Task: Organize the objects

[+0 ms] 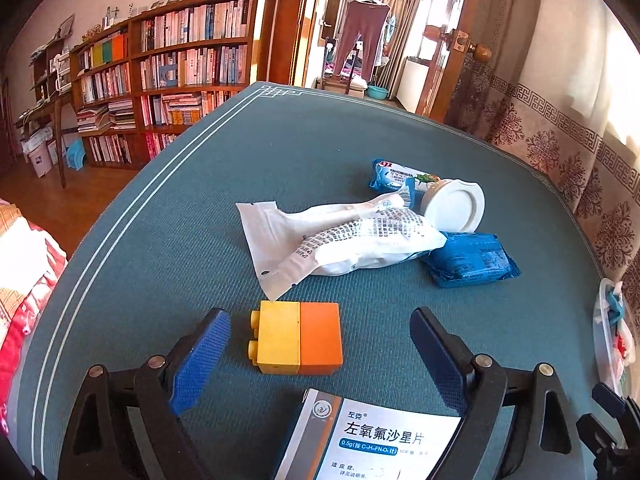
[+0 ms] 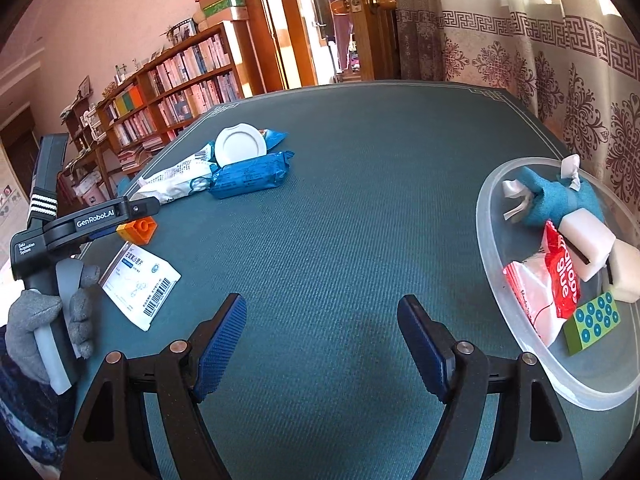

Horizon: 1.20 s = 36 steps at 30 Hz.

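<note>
A yellow-and-orange toy brick [image 1: 298, 338] lies on the green table mat [image 1: 192, 208], between the open fingers of my left gripper [image 1: 320, 354], not touched. A white medicine box [image 1: 376, 440] lies just below it. Farther off lie a white pouch [image 1: 340, 240], a white-lidded jar [image 1: 454, 206] and two blue packs [image 1: 472, 258]. My right gripper [image 2: 322, 344] is open and empty over bare mat. A clear plastic bowl [image 2: 486, 216] at its right holds several items. The left gripper body [image 2: 96, 218] shows at far left above the brick [image 2: 138, 230].
A bookshelf [image 1: 168, 72] and a doorway stand beyond the table's far edge. A patterned curtain [image 2: 540, 64] hangs along the right side. The bowl's rim [image 1: 600, 320] shows at the right edge of the left wrist view.
</note>
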Available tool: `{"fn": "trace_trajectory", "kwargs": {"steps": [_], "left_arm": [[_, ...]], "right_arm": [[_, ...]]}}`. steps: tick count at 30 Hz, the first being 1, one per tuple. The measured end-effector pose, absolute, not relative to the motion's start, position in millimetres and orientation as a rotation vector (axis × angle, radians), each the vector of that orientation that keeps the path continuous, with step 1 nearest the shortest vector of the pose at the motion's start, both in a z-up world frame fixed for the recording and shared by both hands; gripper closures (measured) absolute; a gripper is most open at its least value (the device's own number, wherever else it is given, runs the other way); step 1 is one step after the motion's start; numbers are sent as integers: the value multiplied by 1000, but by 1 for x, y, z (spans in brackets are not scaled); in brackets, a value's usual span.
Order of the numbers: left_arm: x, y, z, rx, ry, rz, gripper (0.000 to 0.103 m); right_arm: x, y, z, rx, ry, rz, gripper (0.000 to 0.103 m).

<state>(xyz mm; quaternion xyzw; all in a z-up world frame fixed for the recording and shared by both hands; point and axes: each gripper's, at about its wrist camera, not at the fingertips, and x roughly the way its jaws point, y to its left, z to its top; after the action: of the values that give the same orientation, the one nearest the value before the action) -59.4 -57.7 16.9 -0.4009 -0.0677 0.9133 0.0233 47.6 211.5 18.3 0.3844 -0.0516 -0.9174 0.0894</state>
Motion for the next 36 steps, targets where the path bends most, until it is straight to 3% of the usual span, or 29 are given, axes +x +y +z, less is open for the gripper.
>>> {"fn": "trace_trajectory", "kwargs": {"steps": [4, 9, 17, 36], "left_arm": [[-61, -55, 10, -1271, -174, 2819, 28], [-60, -56, 9, -1283, -172, 2805, 55], [-57, -63, 13, -1234, -217, 2814, 55], [-62, -87, 11, -1250, -371, 2831, 55]], "right_arm": [[43, 200, 15, 1163, -152, -2671, 24], [39, 179, 13, 1155, -114, -2587, 23], [28, 139, 15, 1111, -96, -2402, 21], [-11, 47, -1, 1052, 162, -2147, 18]]}}
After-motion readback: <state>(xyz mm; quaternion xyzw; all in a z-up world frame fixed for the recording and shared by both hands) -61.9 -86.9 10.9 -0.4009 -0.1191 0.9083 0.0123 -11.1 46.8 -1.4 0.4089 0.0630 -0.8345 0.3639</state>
